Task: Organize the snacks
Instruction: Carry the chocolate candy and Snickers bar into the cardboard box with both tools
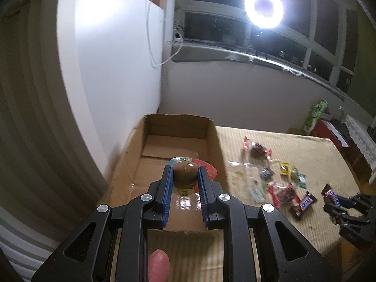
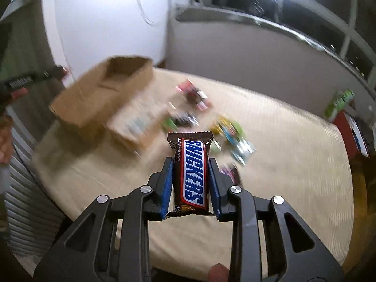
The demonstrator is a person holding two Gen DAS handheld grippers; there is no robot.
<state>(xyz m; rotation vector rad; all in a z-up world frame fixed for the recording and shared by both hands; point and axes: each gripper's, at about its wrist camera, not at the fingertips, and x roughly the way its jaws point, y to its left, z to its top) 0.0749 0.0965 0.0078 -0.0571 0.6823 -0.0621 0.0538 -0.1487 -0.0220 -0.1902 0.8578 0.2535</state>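
A counter (image 2: 282, 145) covered in pale beige striped cloth stands in a room corner, white wall to the left, dark windows and a bright ring light (image 1: 263, 7) behind. An open cardboard box (image 1: 212, 141) sits at the counter's left end. The left gripper (image 1: 183, 176) hangs over the box, jaws clamped on a brown dome-shaped jelly cup (image 1: 185, 175). The right gripper (image 2: 190, 176) hovers above the counter, jaws clamped on a Snickers bar (image 2: 191, 171). Loose wrapped snacks (image 1: 282, 188) lie scattered on the cloth right of the box
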